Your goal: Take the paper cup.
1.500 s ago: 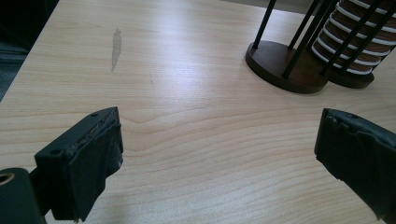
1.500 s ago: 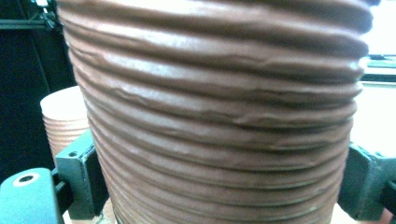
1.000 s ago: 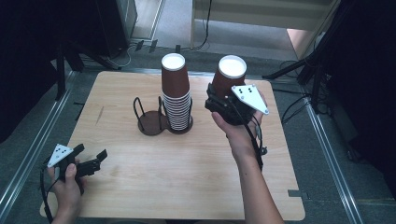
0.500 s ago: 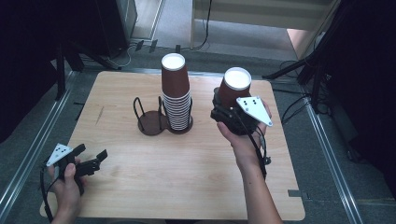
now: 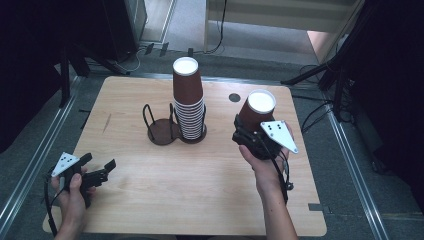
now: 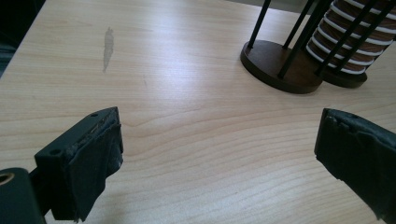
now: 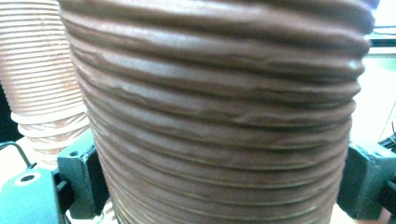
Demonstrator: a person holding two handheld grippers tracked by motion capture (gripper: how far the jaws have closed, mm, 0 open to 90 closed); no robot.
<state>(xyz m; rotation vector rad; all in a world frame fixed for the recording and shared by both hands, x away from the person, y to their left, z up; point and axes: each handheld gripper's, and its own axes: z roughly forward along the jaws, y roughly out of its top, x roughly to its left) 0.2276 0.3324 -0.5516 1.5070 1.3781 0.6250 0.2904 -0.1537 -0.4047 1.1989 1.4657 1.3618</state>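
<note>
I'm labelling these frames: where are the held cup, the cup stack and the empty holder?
held cup (image 5: 256,111), high view, its brown side.
cup stack (image 5: 188,95), high view, upper wall.
empty holder (image 5: 161,133), high view, round base.

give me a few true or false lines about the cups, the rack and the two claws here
1. The right claw grips a brown paper cup. True.
2. The left claw holds a cup too. False: its jaws are open with nothing between them.
3. The cup stack stands in the wire rack. True.
4. Both rings of the rack are full. False: the left ring holds no cups.
5. The gripped cup sits on top of the stack. False: it is apart, to the right of it.
</note>
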